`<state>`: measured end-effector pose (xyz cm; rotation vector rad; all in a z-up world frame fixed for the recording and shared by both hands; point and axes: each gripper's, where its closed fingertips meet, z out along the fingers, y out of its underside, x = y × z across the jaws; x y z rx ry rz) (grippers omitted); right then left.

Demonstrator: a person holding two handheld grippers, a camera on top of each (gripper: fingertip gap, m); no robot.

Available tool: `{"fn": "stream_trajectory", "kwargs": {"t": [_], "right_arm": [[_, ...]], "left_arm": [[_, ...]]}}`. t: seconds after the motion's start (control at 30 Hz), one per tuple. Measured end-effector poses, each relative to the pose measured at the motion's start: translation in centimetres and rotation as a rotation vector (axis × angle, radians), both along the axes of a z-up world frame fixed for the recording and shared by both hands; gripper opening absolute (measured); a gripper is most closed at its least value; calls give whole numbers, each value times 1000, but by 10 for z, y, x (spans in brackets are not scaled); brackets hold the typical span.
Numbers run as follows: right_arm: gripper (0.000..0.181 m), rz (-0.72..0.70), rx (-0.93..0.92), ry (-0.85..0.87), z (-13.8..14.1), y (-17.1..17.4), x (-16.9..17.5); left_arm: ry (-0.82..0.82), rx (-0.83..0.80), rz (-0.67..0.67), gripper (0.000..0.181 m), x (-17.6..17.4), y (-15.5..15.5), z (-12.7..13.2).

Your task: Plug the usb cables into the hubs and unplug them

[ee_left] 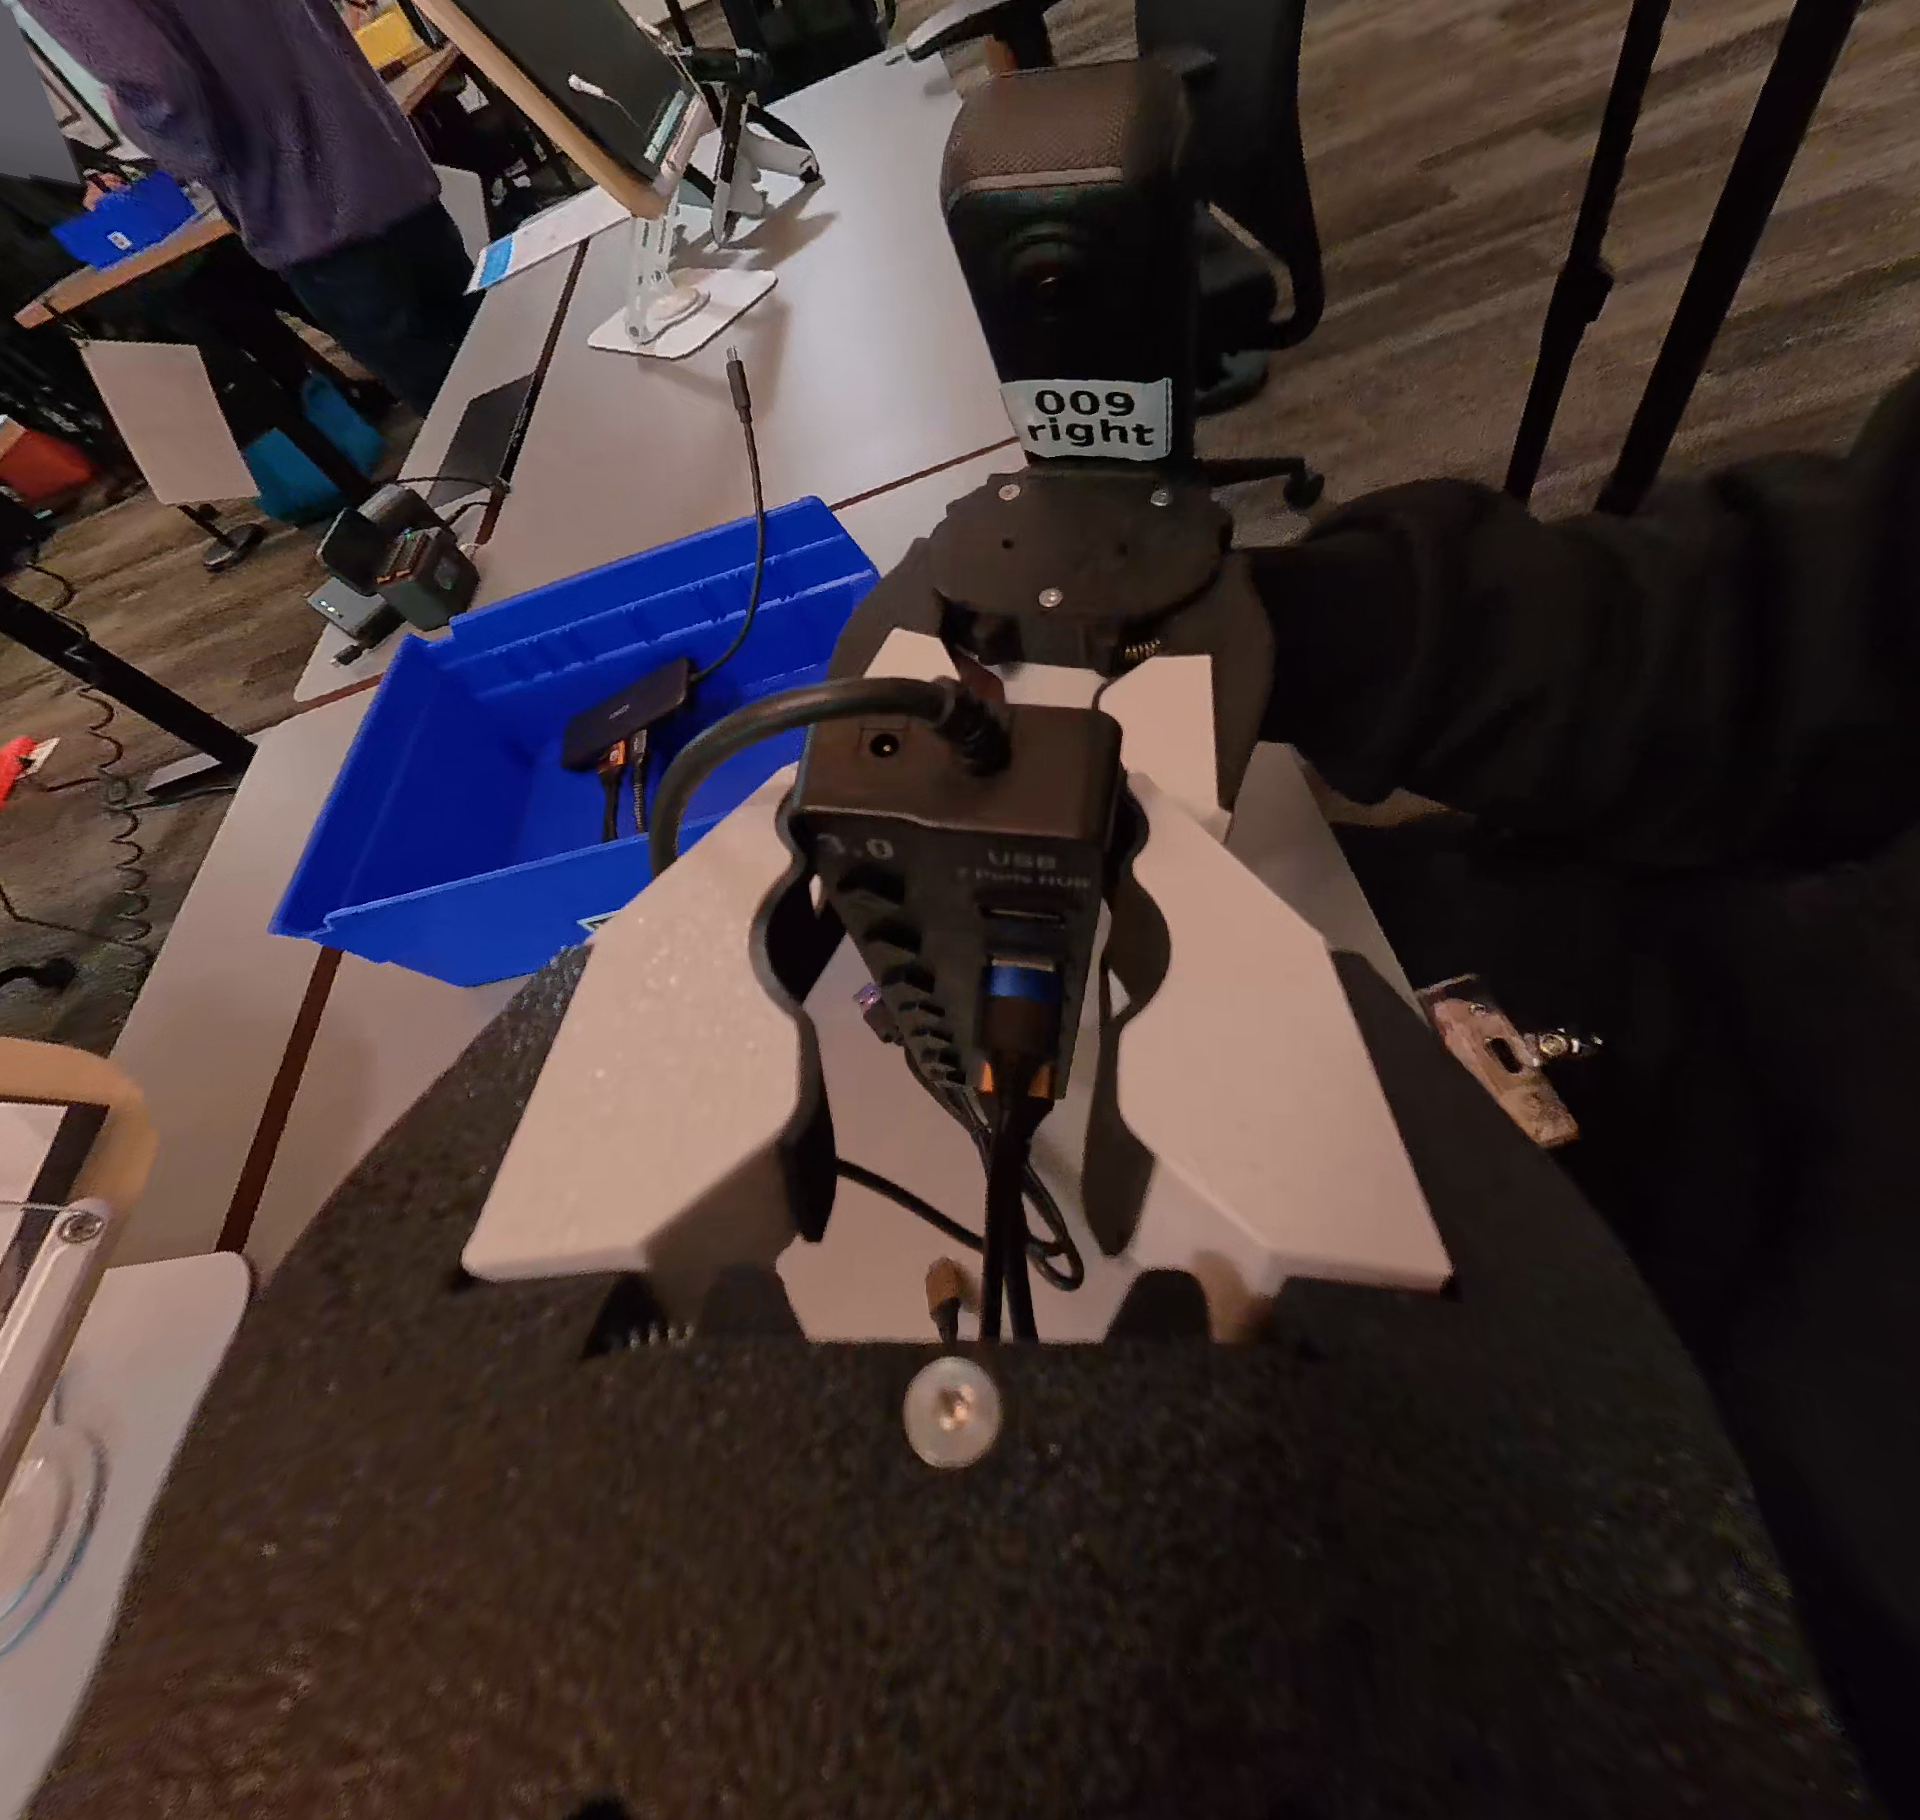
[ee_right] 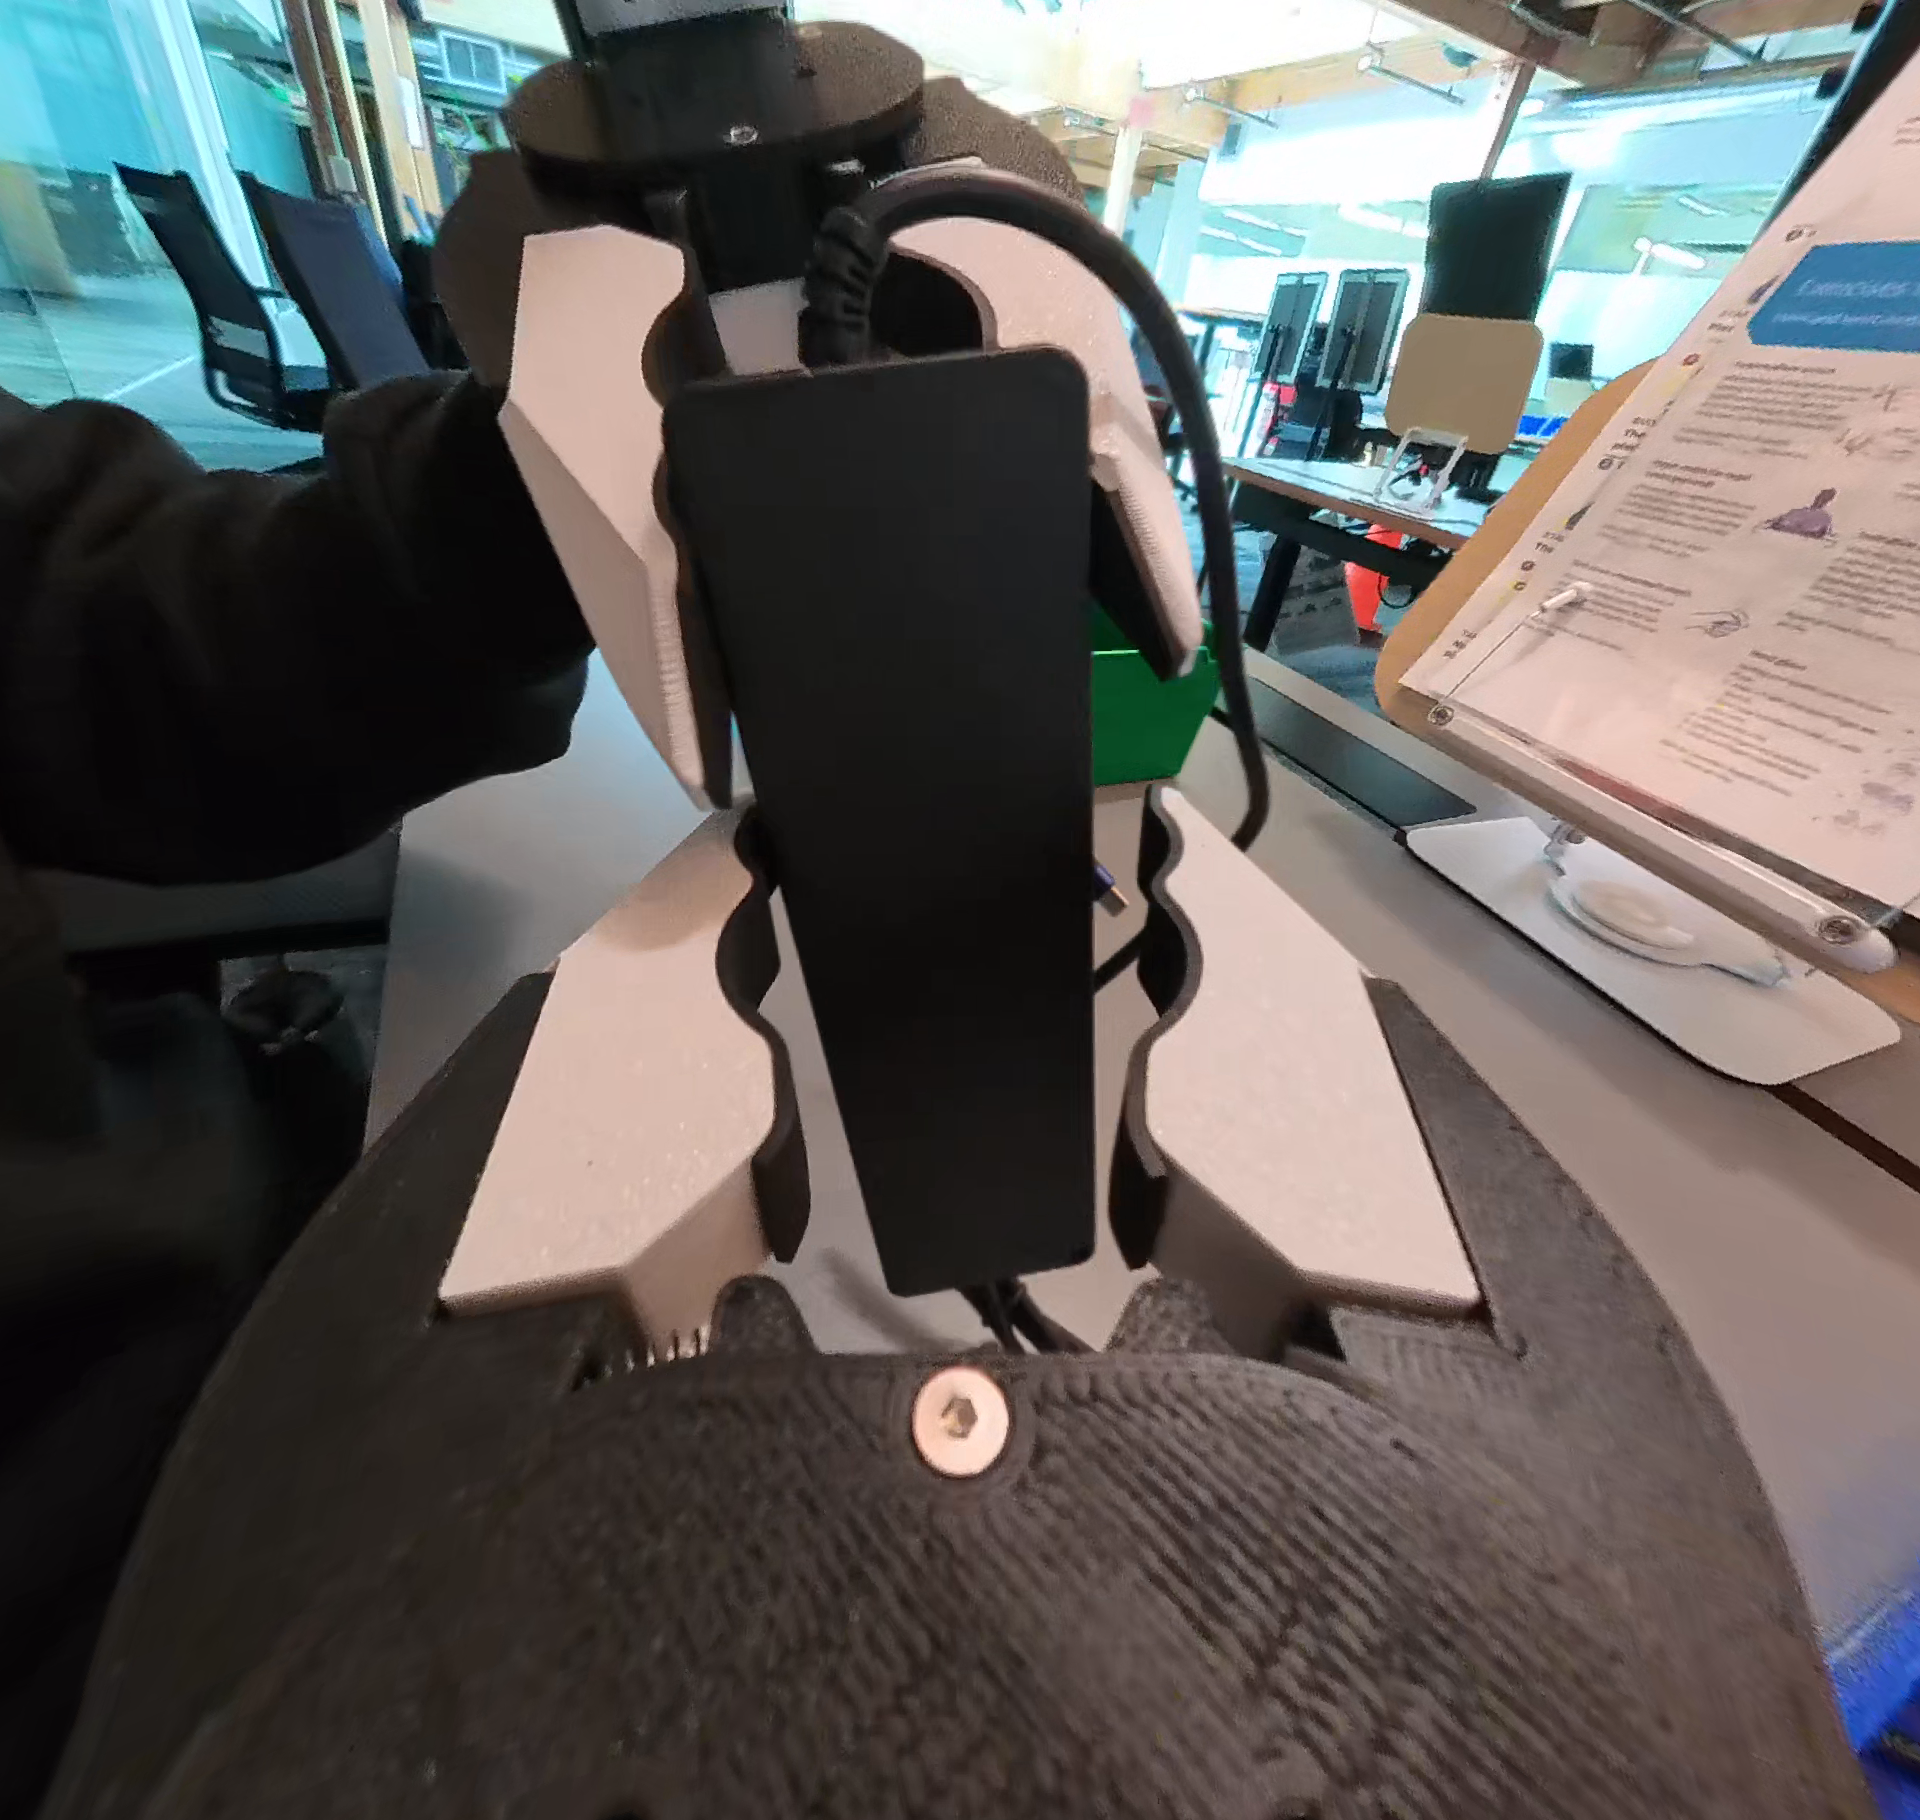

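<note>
A black USB hub [ee_left: 951,783] is held upright above the grey table [ee_left: 862,336]. My left gripper [ee_left: 956,830] is shut on its sides. One USB plug with a blue and orange shell [ee_left: 1020,1007] sits in a port, and its cables [ee_left: 1003,1209] hang down. The hub's own thick cable [ee_left: 717,742] loops off to the left. In the right wrist view I see the hub's plain back [ee_right: 914,783]. My right gripper [ee_right: 951,814] stands around it, with a gap at the right finger. The left gripper [ee_right: 935,721] clamps the hub higher up.
A blue bin [ee_left: 457,835] on the table holds a second hub [ee_left: 627,710] with cables plugged in. A loose cable end [ee_left: 739,388] lies beyond it. A green bin [ee_right: 1148,721] and a document stand [ee_right: 1662,575] are at the right. A person [ee_left: 239,66] and an office chair [ee_left: 1226,108] are nearby.
</note>
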<state>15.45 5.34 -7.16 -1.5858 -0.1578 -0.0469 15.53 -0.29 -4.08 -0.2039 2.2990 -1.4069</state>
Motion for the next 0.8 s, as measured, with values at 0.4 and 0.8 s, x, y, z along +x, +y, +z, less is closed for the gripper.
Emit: {"fn": "stream_trajectory", "kwargs": {"t": [0.4, 0.8], "right_arm": [[53, 68, 41, 9, 5, -6, -6], [54, 96, 93, 23, 14, -9, -10]], "left_arm": [[-28, -52, 7, 42, -16, 21, 19], [-10, -4, 55, 12, -22, 30, -7]]}}
